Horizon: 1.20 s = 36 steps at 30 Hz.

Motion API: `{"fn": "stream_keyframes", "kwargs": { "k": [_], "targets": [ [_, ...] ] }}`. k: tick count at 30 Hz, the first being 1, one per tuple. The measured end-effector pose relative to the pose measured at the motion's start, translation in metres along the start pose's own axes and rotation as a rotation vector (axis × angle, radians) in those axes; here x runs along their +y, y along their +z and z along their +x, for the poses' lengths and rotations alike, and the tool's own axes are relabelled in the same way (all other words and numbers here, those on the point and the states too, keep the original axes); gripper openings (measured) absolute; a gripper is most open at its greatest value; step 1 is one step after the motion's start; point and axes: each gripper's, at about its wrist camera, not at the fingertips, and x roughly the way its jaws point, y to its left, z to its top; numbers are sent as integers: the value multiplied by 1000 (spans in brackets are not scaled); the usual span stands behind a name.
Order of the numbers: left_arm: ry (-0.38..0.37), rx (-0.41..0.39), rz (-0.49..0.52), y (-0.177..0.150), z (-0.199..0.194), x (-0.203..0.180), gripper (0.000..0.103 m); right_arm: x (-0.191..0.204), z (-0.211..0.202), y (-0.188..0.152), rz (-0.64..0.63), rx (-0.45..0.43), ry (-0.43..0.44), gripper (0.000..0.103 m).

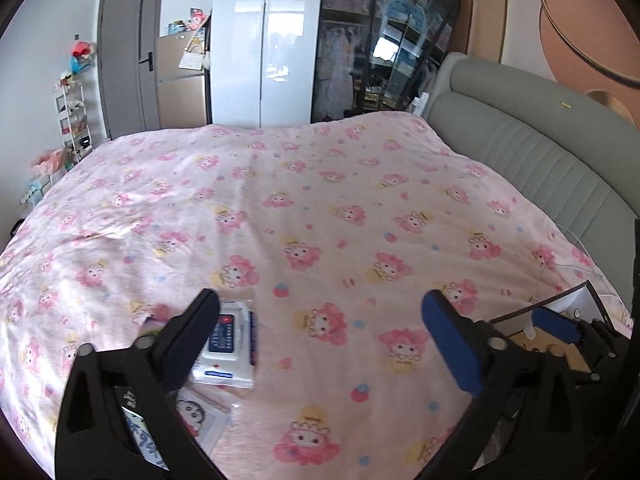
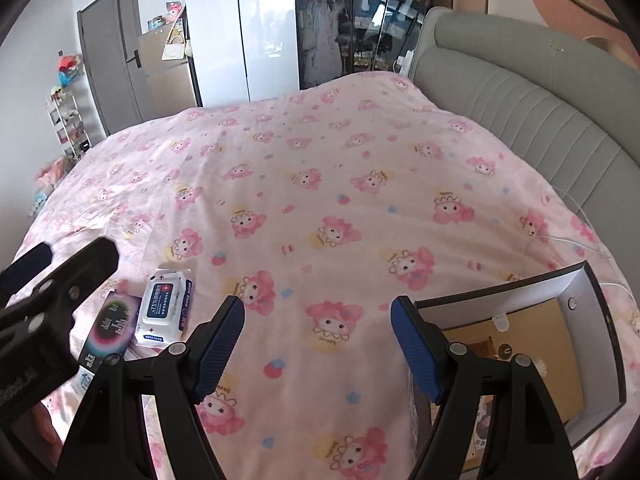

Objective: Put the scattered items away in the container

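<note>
A white pack of wet wipes (image 1: 230, 346) with a blue label lies on the pink bedspread, partly behind my left gripper's left finger; it also shows in the right wrist view (image 2: 164, 308). A dark packet (image 2: 110, 326) with a coloured ring lies just left of the wipes. A cartoon-printed packet (image 1: 202, 414) lies below the wipes. The container, a grey box (image 2: 600, 320) with a brown bottom, sits at the right. My left gripper (image 1: 324, 344) is open and empty over the bed. My right gripper (image 2: 318, 344) is open and empty, just left of the box.
The pink cartoon bedspread (image 1: 320, 200) covers the bed. A grey-green padded headboard (image 1: 540, 160) runs along the right. A white cable (image 2: 576, 240) lies near the box. Wardrobes (image 1: 264, 40), a door and a white shelf rack (image 1: 74, 120) stand beyond the bed.
</note>
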Motion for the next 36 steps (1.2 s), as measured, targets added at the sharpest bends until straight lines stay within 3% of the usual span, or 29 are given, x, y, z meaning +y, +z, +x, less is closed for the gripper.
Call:
{"fn": "stream_keyframes", "kwargs": {
  "k": [10, 19, 31, 36],
  "targets": [
    [22, -30, -23, -5, -36, 28, 103, 28, -33, -2, -25, -31, -22, 74],
    [46, -76, -28, -25, -84, 35, 103, 41, -81, -29, -37, -71, -25, 74],
    [89, -136, 4, -82, -158, 26, 103, 41, -137, -96, -25, -173, -28, 74],
    [110, -147, -13, -115, -182, 26, 103, 34, -161, -135, -6, -168, -22, 74]
  ]
}}
